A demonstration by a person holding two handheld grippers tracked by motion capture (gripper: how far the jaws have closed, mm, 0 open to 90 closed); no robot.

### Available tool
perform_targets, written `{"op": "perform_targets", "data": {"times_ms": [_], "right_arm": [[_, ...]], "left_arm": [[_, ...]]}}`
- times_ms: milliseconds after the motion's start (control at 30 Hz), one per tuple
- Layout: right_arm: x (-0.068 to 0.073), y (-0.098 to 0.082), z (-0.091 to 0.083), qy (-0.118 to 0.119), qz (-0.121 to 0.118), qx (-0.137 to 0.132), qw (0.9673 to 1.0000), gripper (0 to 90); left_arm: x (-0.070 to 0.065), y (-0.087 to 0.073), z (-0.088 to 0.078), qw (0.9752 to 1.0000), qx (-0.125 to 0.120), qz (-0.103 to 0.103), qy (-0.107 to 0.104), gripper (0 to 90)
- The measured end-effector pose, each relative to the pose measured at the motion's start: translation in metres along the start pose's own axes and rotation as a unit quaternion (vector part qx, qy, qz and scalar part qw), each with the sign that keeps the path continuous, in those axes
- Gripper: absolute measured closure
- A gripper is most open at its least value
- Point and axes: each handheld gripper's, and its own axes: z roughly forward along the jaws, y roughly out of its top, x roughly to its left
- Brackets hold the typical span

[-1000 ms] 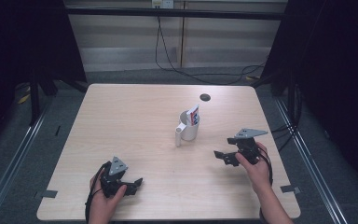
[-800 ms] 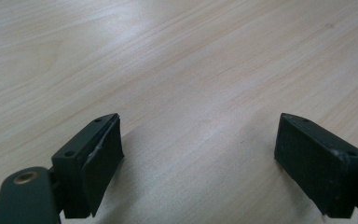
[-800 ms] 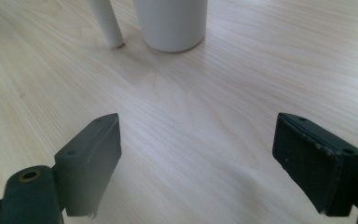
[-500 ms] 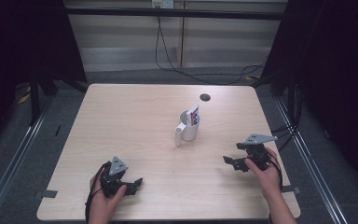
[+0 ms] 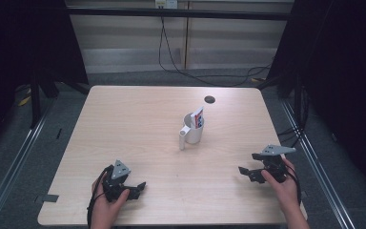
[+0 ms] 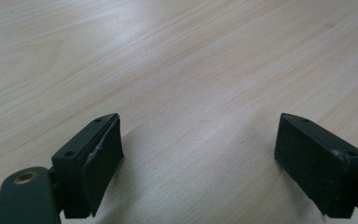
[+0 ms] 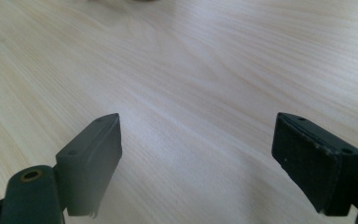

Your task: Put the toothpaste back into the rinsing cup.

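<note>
Mug [image 5: 193, 130] stands upright near the middle of the tabletop [image 5: 124, 124], a little toward the far edge, with a white, red and blue packet [image 5: 198, 116] standing inside it and its handle turned toward the near left corner. A small dark disc [image 5: 209, 99] lies beyond it, closer to the far edge.

The right gripper [image 5: 250, 172] is near the near right corner, and the mug lies from it forward and to the left. The left gripper [image 5: 134, 188] is by the near edge, toward the near left corner, and the mug lies from it forward and to the right. Both are well apart from the mug; the right one seems slightly nearer, so I judge a reach would fall to it. The handle, however, faces the left side.

In both gripper views the jaws stand wide apart with nothing between them, only bare wood.

Compared with one second ago, the right gripper has drawn back from beside the mug toward the near right corner. The left gripper, the mug and the disc have kept their places.
</note>
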Motion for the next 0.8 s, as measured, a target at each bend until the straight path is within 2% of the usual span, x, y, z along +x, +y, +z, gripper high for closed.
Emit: {"op": "perform_targets", "data": {"times_ms": [433,800], "right_arm": [[0.001,-0.011,-0.006,0.000,-0.009,0.013,0.9999,15.9],[0.002,-0.021,-0.009,-0.002,-0.005,0.022,0.9997,15.9]], "left_arm": [[0.000,0.000,0.000,1.0000,0.001,0.002,0.000,14.8],[0.000,0.000,0.000,1.0000,0.000,0.000,0.000,14.9]]}}
